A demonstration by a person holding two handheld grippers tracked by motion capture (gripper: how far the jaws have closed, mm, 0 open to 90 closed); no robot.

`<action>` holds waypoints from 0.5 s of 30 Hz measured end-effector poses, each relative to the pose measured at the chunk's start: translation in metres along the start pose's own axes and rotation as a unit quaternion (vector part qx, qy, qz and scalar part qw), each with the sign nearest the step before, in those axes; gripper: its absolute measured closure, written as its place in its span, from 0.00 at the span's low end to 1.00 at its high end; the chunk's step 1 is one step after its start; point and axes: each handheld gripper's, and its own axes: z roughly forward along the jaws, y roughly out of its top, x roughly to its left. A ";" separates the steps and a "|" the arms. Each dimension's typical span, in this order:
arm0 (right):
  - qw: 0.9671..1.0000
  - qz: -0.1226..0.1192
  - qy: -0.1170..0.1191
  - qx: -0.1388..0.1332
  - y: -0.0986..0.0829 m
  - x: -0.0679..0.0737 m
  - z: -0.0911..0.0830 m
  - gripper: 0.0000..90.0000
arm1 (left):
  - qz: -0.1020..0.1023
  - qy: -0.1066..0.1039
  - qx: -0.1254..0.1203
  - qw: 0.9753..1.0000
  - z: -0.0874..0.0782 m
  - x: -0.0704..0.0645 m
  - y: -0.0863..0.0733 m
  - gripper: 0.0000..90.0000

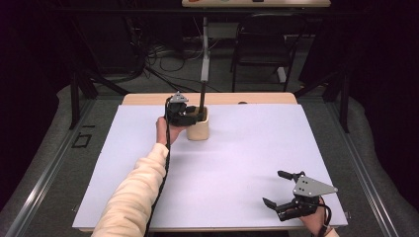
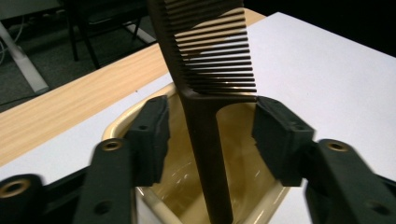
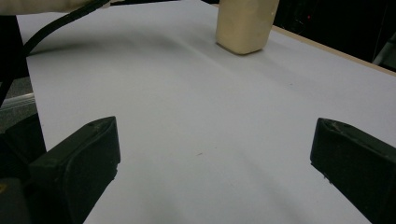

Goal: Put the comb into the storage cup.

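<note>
Right hand-held gripper point(image 1: 274, 188) rests wide open at the counter's point(image 1: 247, 148) near edge. Far off, the left hand-held gripper point(image 2: 210, 133) spreads around a dark comb point(image 2: 205, 93), not touching, upright in a cream cup point(image 1: 198, 129).

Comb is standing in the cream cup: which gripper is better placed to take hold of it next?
Left. The left gripper is at the cup with its open jaws either side of the comb, not yet touching. The right gripper sits open at the near right corner of the table, far off.
</note>
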 end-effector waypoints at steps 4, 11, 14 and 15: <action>1.000 0.000 -0.001 0.000 0.000 0.000 0.000 0.01 | 0.000 -0.006 -0.006 1.000 -0.006 -0.002 0.003 0.42; 1.000 0.000 -0.001 0.001 0.000 0.001 0.000 0.01 | 0.000 -0.009 0.002 1.000 -0.014 -0.004 0.005 0.37; 1.000 0.000 0.000 0.004 0.000 0.000 0.000 0.01 | 0.000 -0.007 0.005 1.000 -0.017 -0.004 0.006 0.31; 1.000 0.000 0.000 0.004 0.000 0.000 0.000 0.01 | 0.000 -0.011 0.005 1.000 -0.018 -0.004 0.005 0.30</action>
